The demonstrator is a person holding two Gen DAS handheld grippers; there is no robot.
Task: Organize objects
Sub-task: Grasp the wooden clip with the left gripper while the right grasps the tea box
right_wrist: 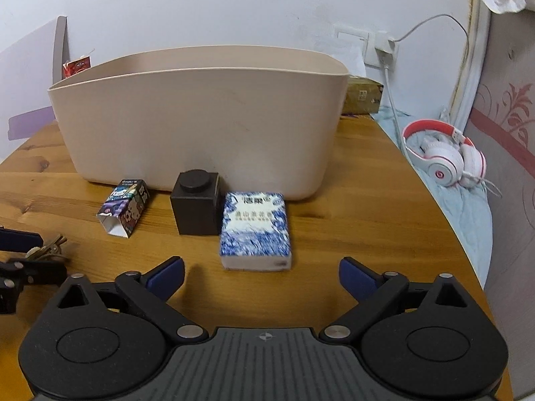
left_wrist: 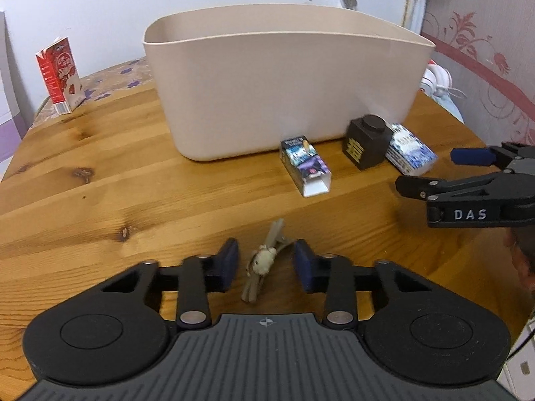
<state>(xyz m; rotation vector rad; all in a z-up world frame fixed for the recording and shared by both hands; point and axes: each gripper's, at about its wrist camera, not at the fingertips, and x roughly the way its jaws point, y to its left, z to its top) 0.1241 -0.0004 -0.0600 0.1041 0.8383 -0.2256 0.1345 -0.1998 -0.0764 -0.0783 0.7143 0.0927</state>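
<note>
A beige plastic bin (left_wrist: 287, 93) stands on the wooden table; it also shows in the right wrist view (right_wrist: 200, 117). In front of it lie a small cartoon-print box (left_wrist: 306, 165) (right_wrist: 123, 210), a black cube with a round knob (left_wrist: 367, 140) (right_wrist: 197, 204) and a blue-and-white tissue pack (left_wrist: 409, 148) (right_wrist: 255, 230). A bunch of keys with a pale charm (left_wrist: 262, 262) (right_wrist: 46, 250) lies between the fingers of my open left gripper (left_wrist: 266, 260). My right gripper (right_wrist: 261, 275) is open and empty, just short of the tissue pack; it shows at the right of the left wrist view (left_wrist: 431, 172).
A red milk carton (left_wrist: 58, 77) stands at the table's far left. White-and-red headphones (right_wrist: 446, 157) lie on the bed beyond the table's right edge. A brown box (right_wrist: 362, 95) sits behind the bin. A charger cable hangs from the wall socket (right_wrist: 384, 51).
</note>
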